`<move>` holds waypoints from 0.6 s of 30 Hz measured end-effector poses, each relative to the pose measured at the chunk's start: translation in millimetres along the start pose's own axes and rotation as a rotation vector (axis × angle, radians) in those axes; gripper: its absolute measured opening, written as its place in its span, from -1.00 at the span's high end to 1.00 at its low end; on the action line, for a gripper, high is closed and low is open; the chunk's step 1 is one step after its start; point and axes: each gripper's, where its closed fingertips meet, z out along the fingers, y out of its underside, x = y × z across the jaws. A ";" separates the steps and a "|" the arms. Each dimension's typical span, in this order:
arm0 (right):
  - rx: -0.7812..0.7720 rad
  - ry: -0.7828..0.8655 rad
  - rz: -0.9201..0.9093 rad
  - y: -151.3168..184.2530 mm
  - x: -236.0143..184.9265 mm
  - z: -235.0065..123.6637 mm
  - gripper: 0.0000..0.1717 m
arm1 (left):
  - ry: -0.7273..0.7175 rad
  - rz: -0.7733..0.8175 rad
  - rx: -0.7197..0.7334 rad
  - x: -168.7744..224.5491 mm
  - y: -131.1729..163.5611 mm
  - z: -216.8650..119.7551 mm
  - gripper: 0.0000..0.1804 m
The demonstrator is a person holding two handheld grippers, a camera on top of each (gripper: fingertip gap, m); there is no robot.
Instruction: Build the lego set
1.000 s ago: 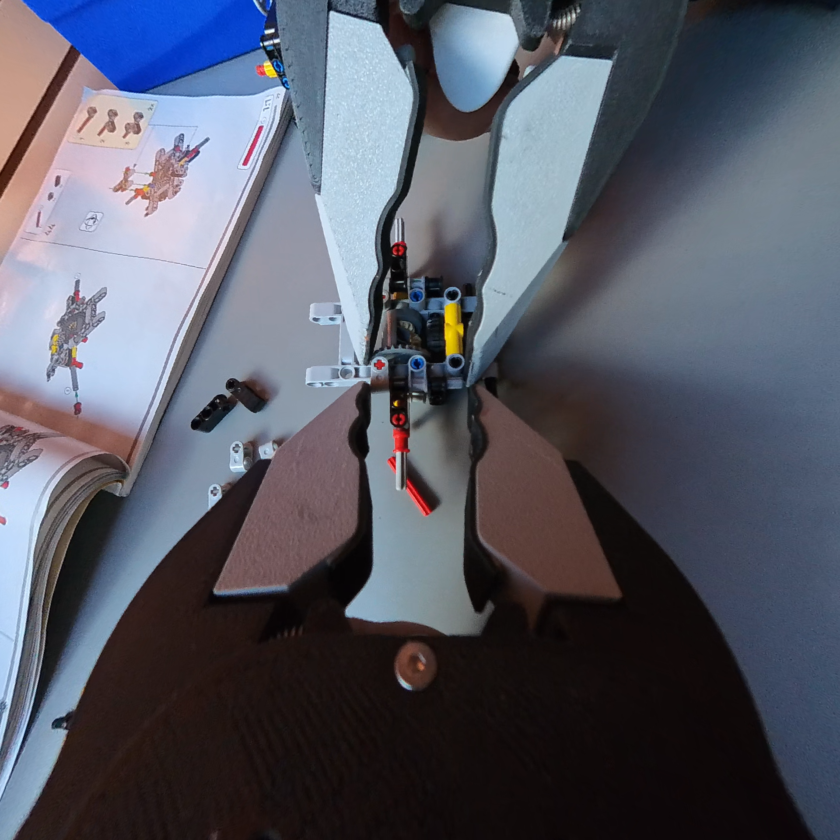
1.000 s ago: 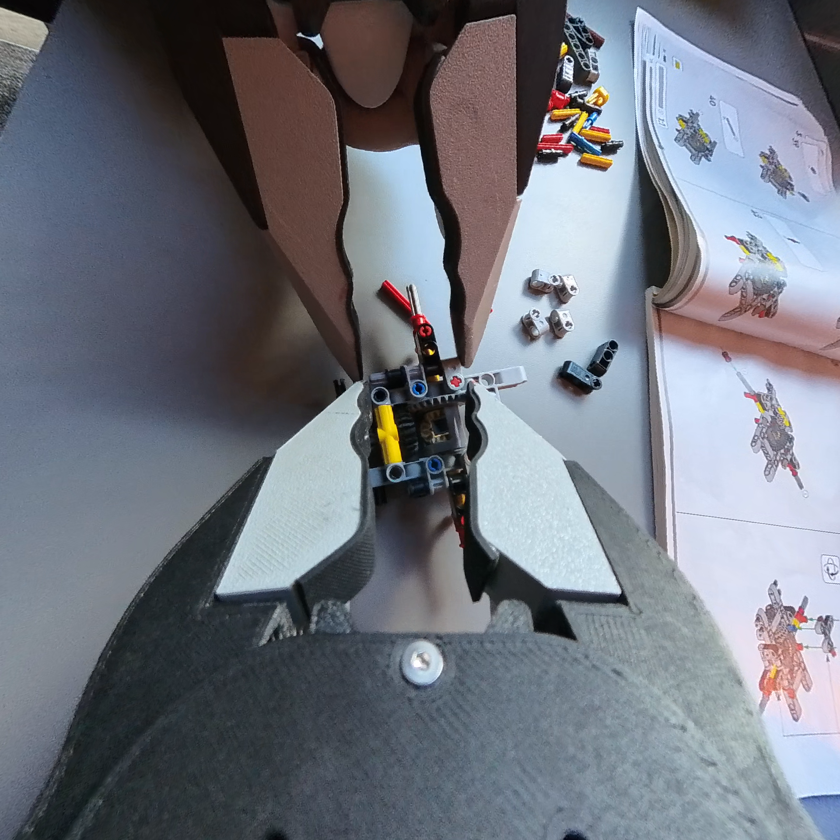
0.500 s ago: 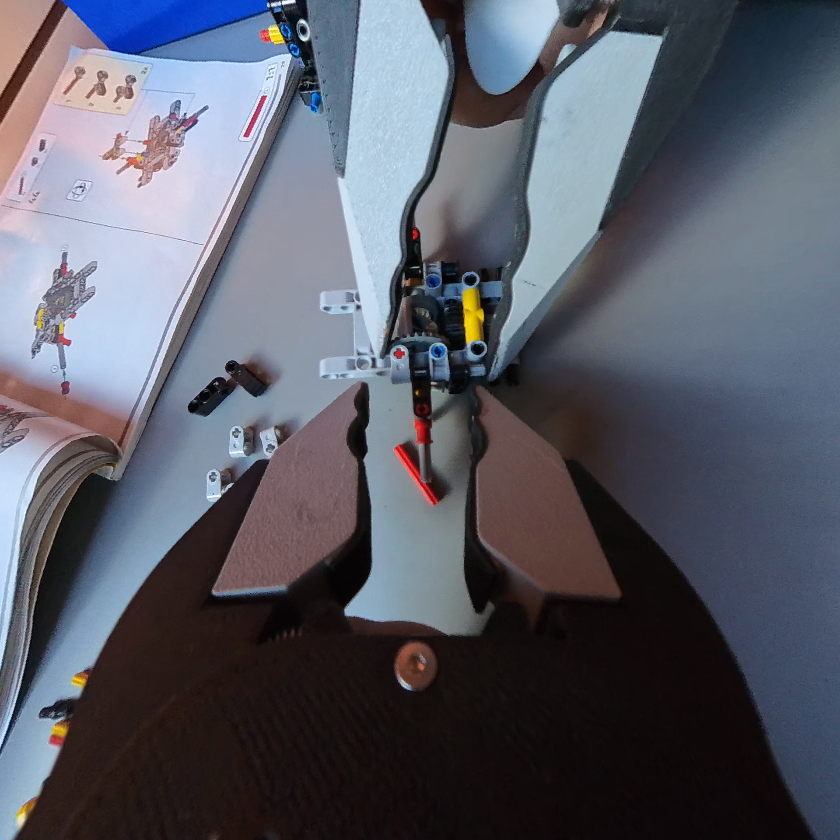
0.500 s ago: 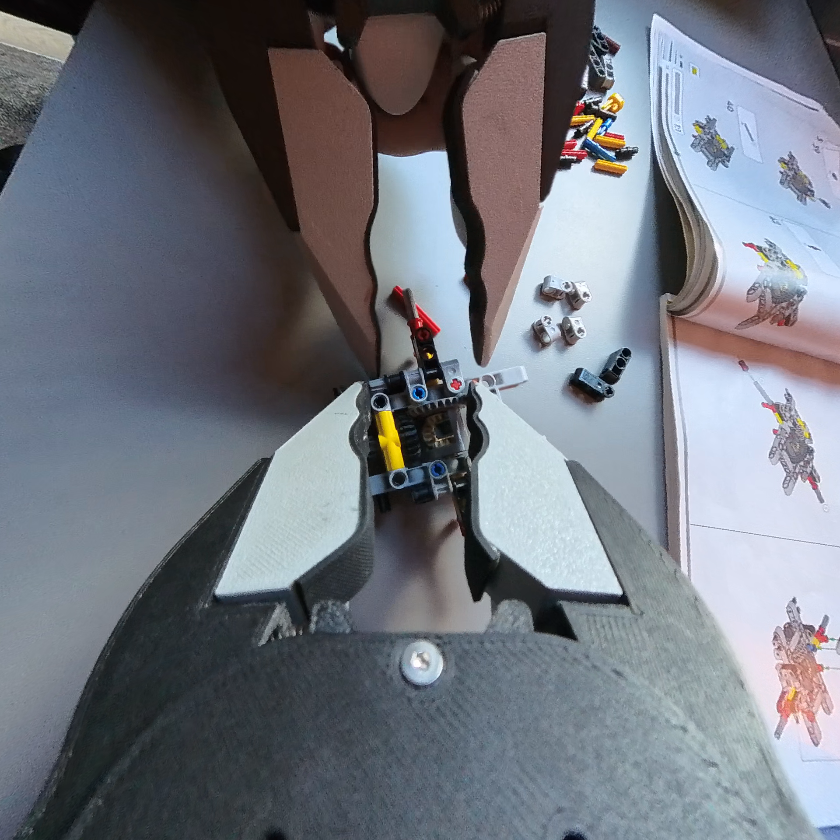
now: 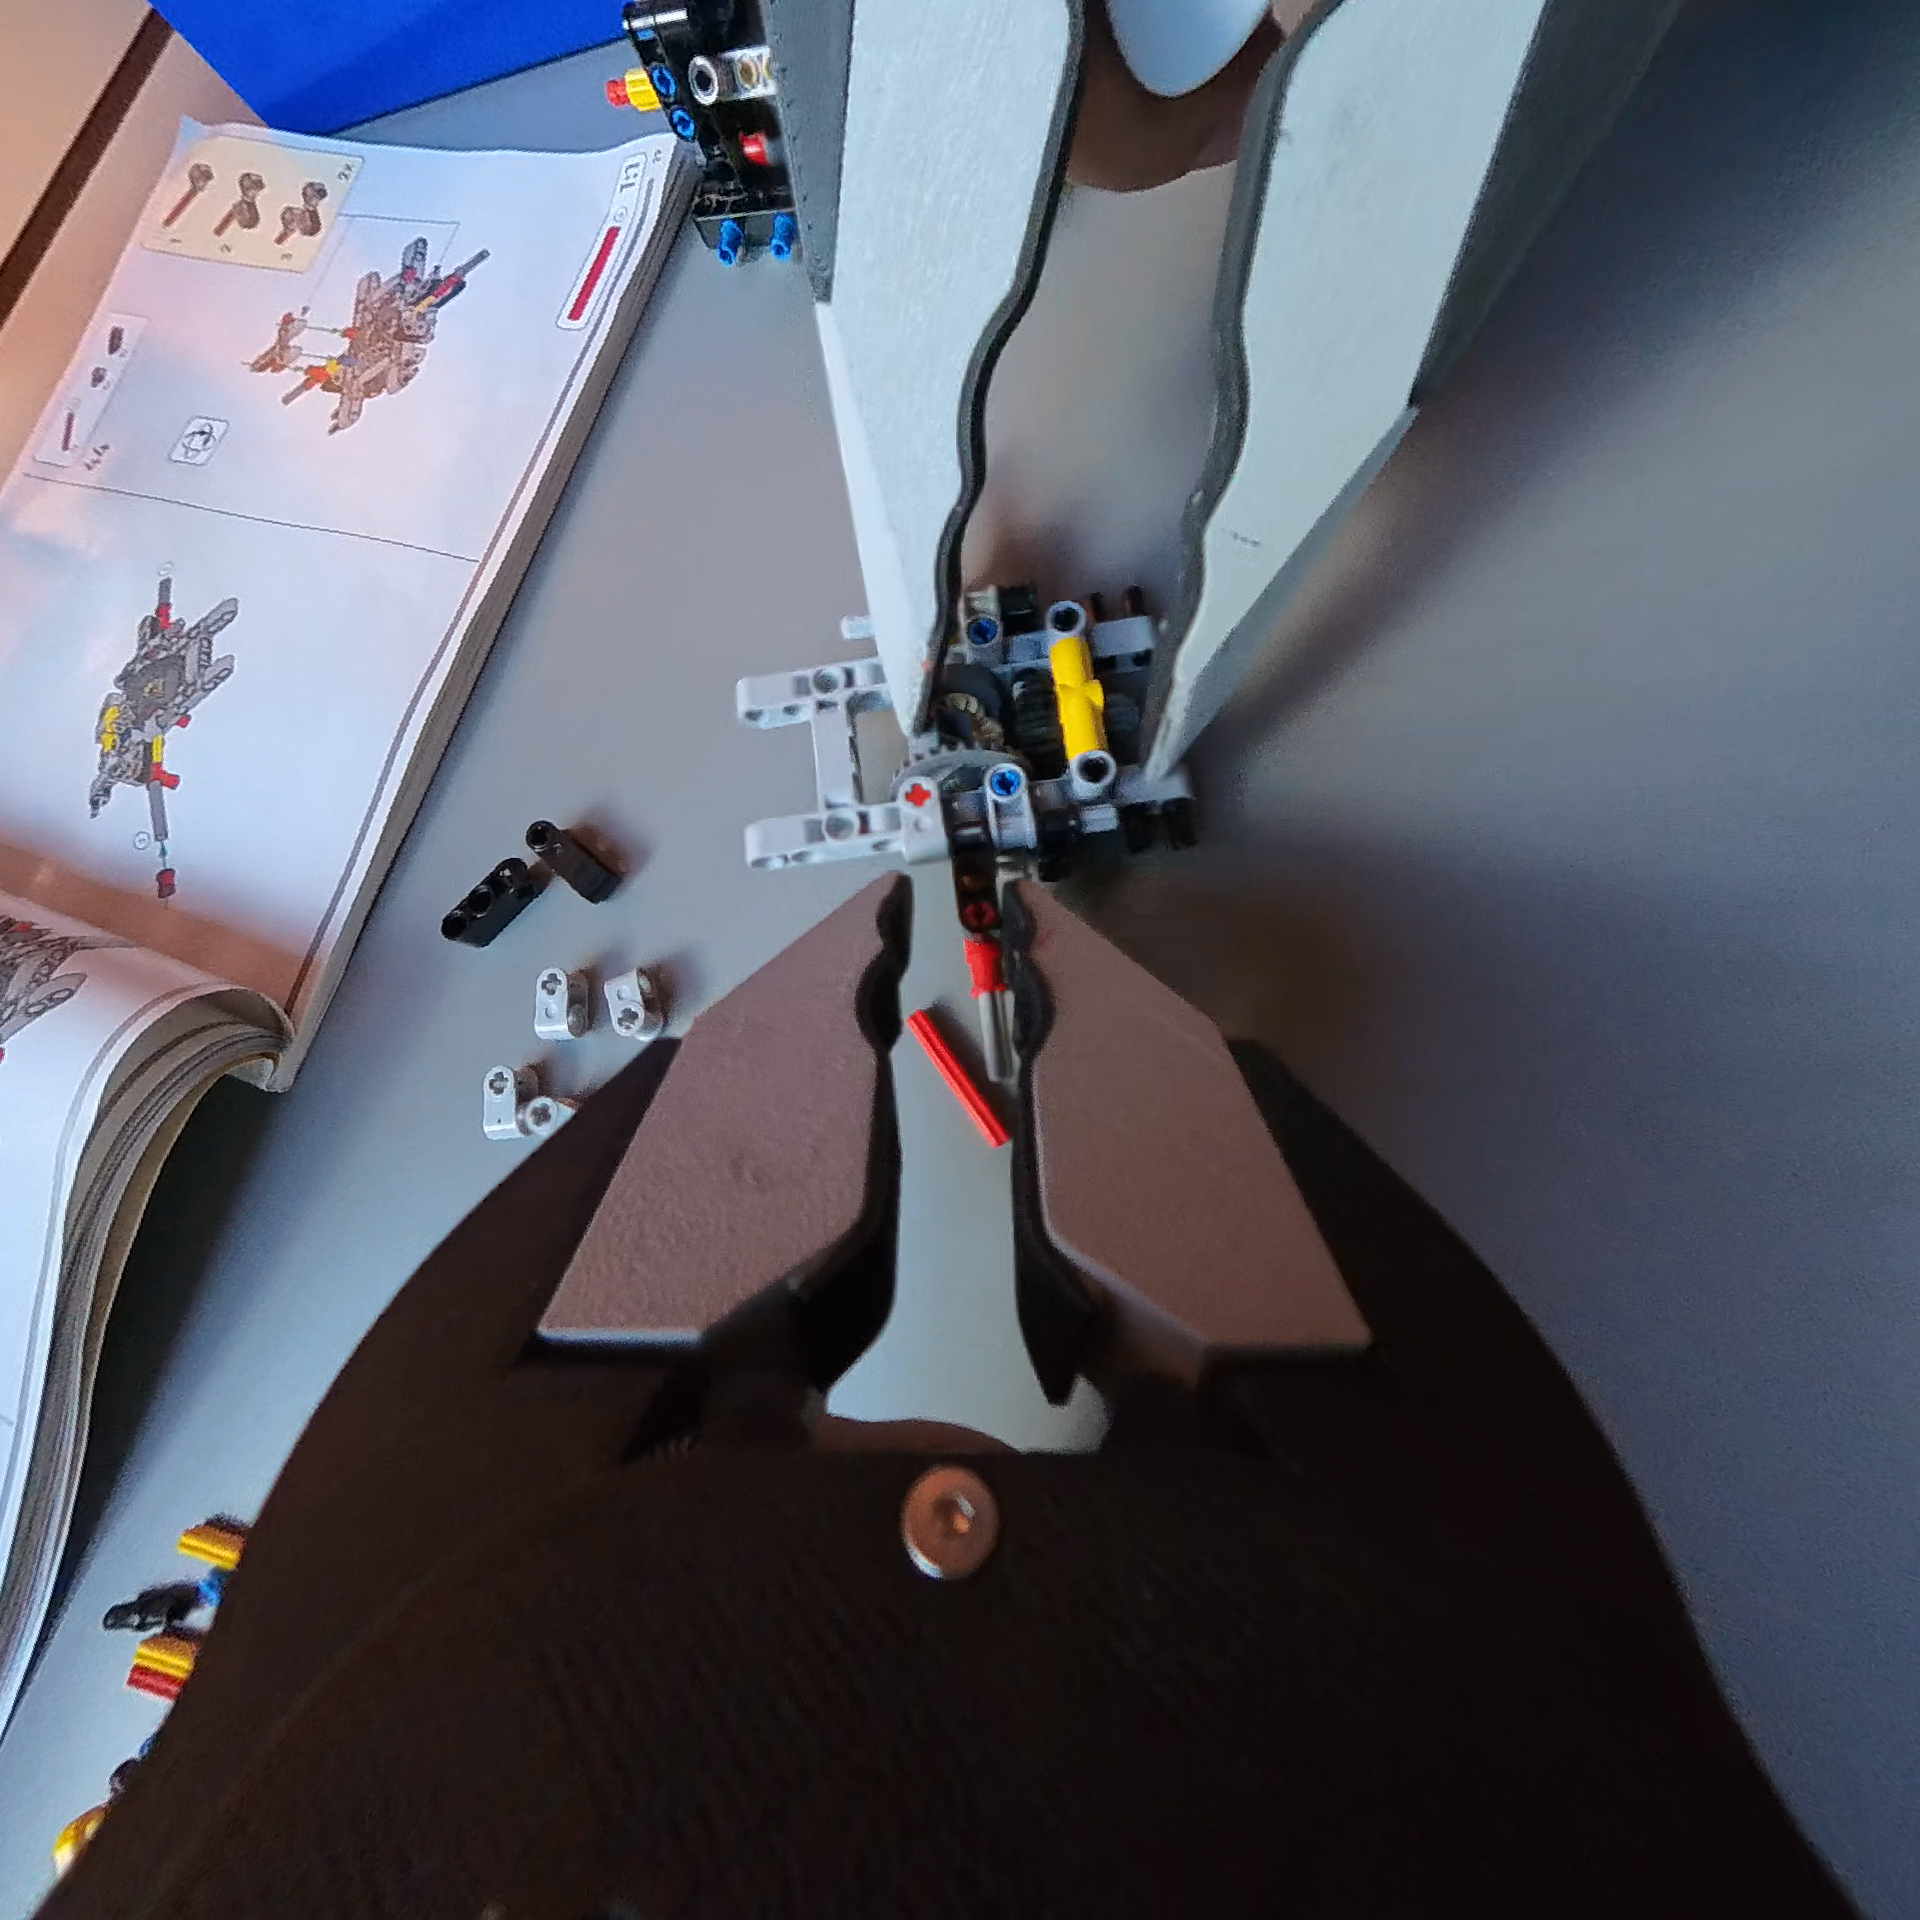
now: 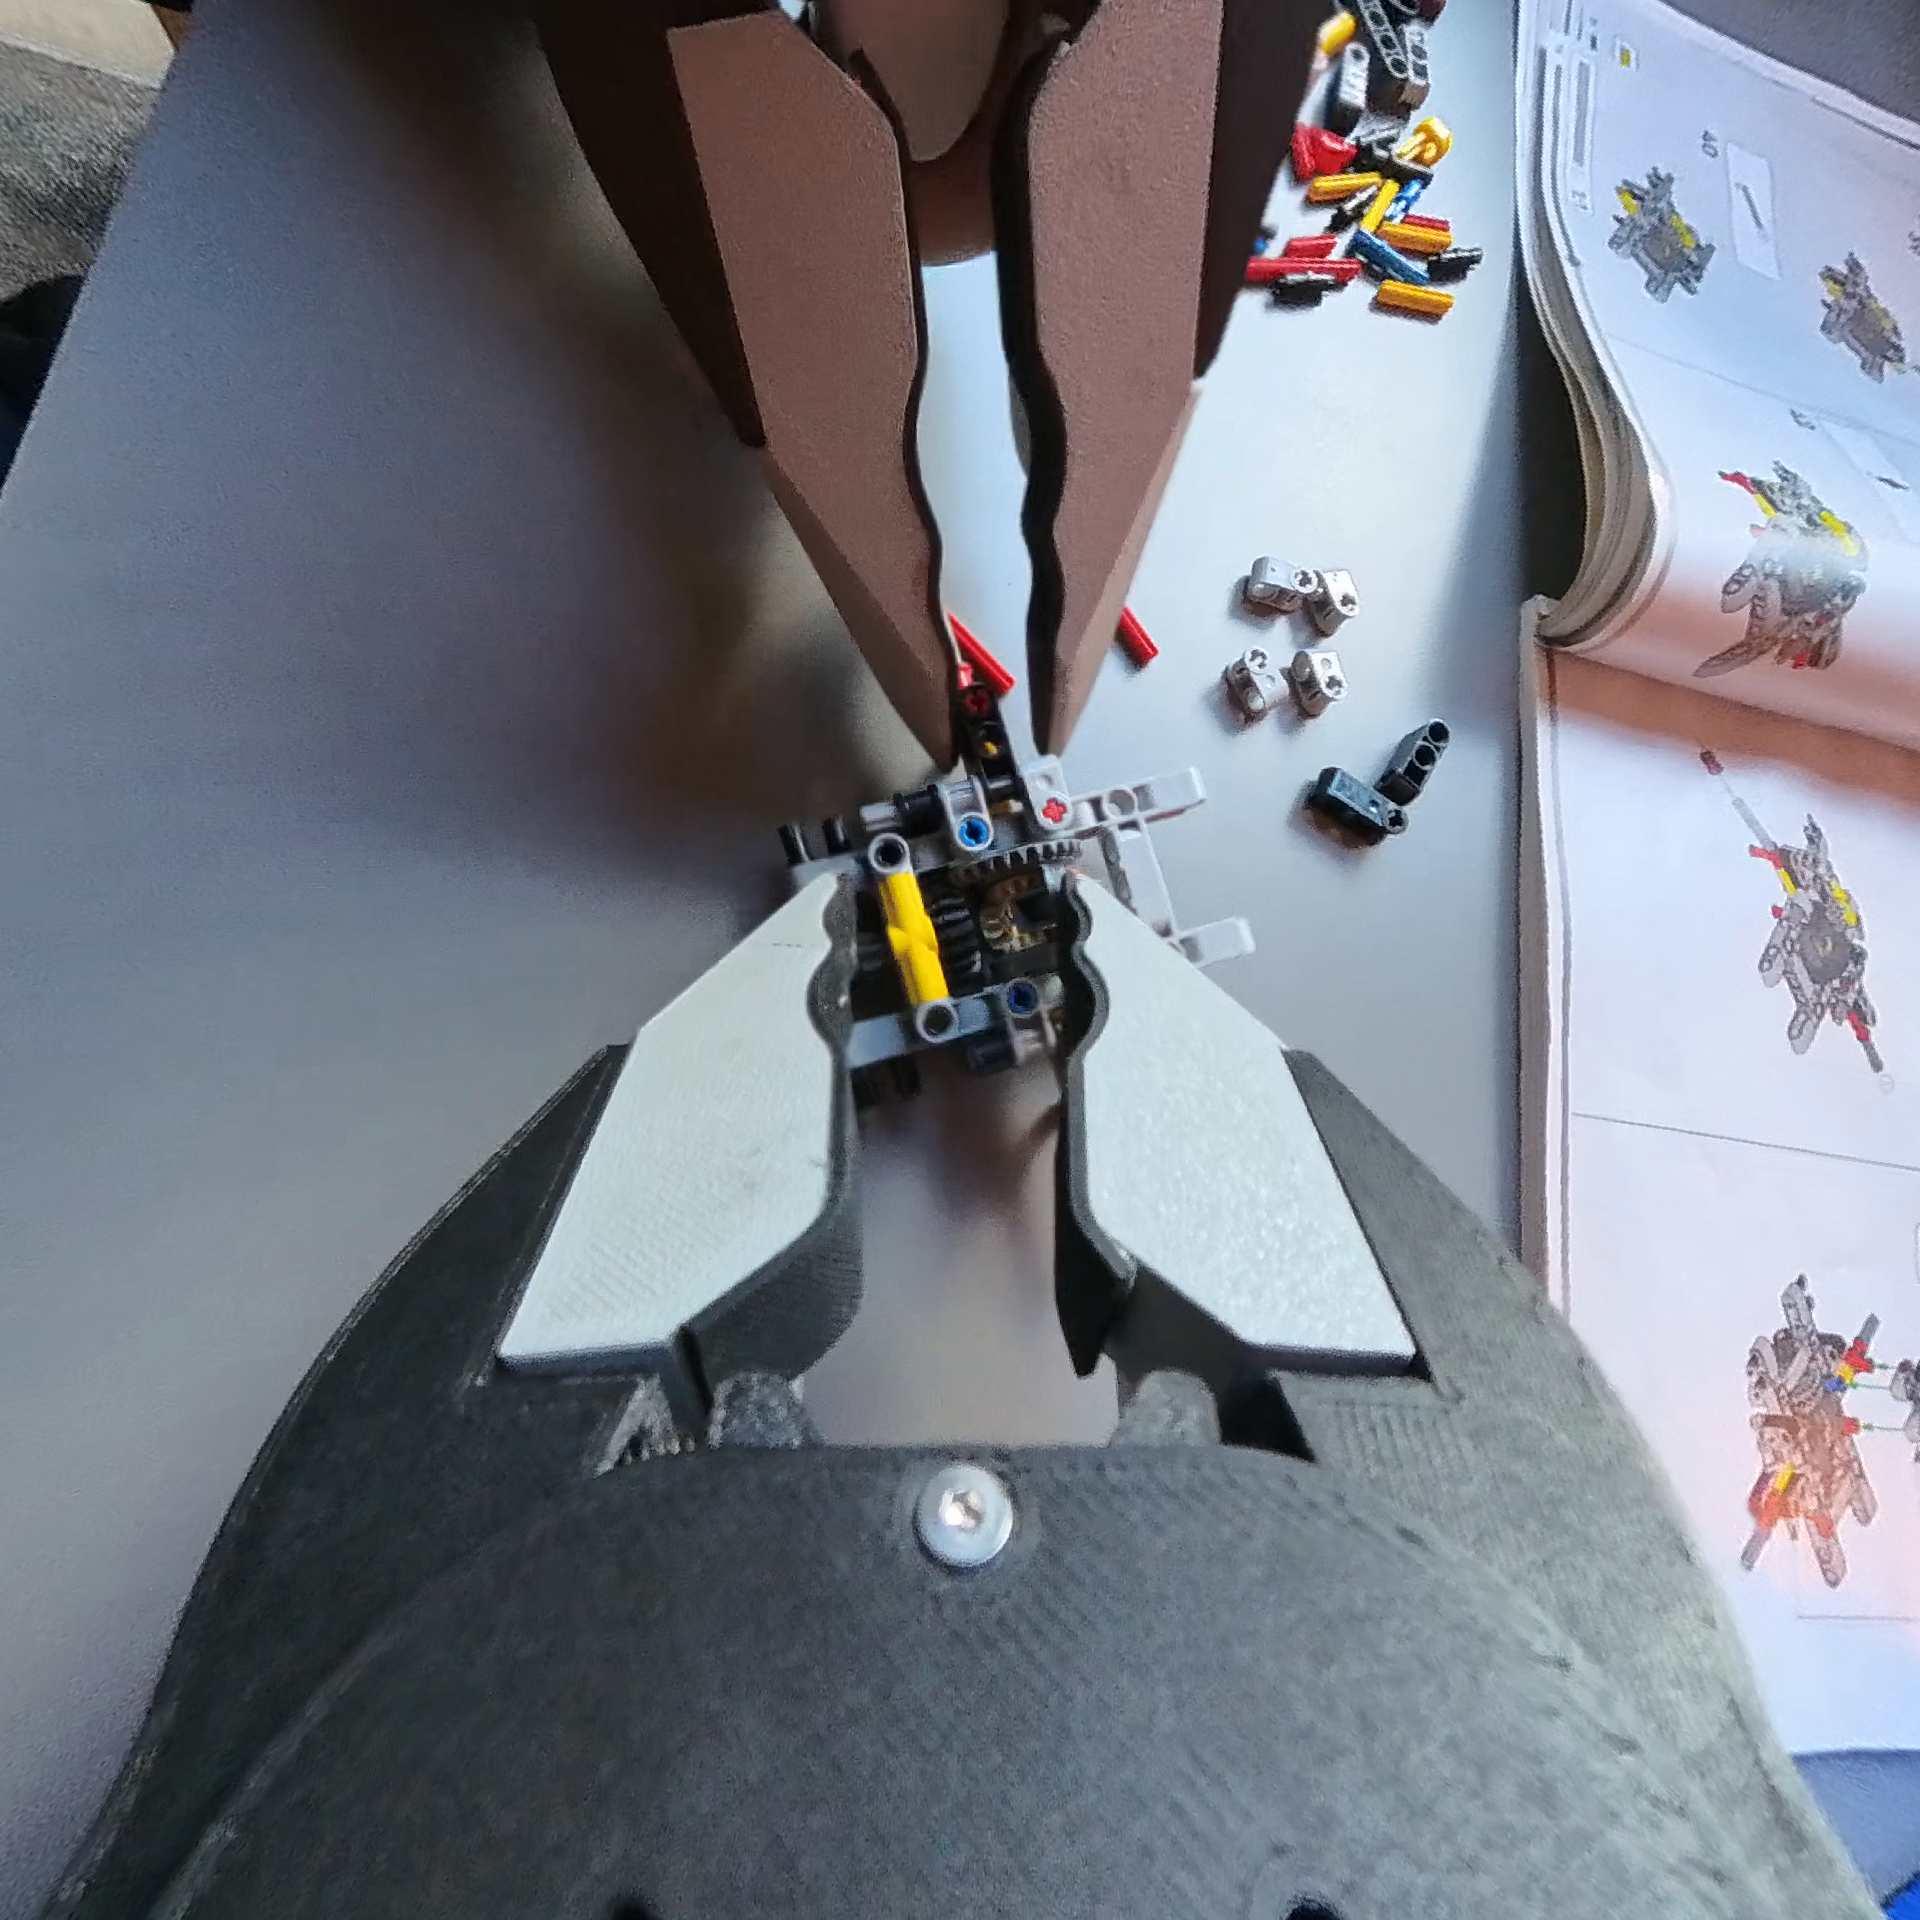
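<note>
My right gripper [image 6: 956, 894], with grey fingers, is shut on a small brick-built gear assembly [image 6: 966, 935] with a yellow piece, black gears and a light grey frame. Both pads press its sides; it sits low over the grey table [image 6: 416, 623]. The assembly [image 5: 1039, 717] also shows in the left wrist view. A black beam [image 5: 975, 883] and a grey axle with a red bush [image 5: 992, 997] stick out of it towards my left gripper [image 5: 961, 894]. The brown fingers stand narrowly around that axle: one finger [image 5: 1039, 966] touches it, the other stands off. A loose red axle [image 5: 956, 1075] lies on the table beneath.
An open instruction booklet [image 5: 260, 520] lies at the left, and at the right in the right wrist view [image 6: 1766, 727]. Two black connectors [image 5: 530, 883] and several small light grey connectors [image 5: 592, 1003] lie beside it. A pile of coloured pins [image 6: 1361, 218] and a black sub-assembly [image 5: 717, 104] lie farther off. Less than 4 cm separates the two grippers' tips.
My left gripper's jaws have narrowed around the protruding axle and black beam. My right gripper has kept its hold on the assembly.
</note>
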 end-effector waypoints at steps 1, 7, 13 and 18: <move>0.000 0.000 0.006 0.8 0.8 -0.9 0.62 | -0.007 0.001 0.001 -1.5 0.1 0.0 0.85; -0.006 0.026 0.002 -2.4 2.3 3.1 0.65 | -0.025 0.028 -0.004 -6.4 2.2 -0.5 0.80; 0.006 0.020 0.022 -3.6 2.3 5.3 0.63 | -0.025 0.045 -0.014 -7.8 1.9 -3.8 0.73; 0.002 0.029 0.020 -4.0 2.9 7.0 0.62 | 0.041 0.014 0.013 -1.0 -2.5 -12.0 0.52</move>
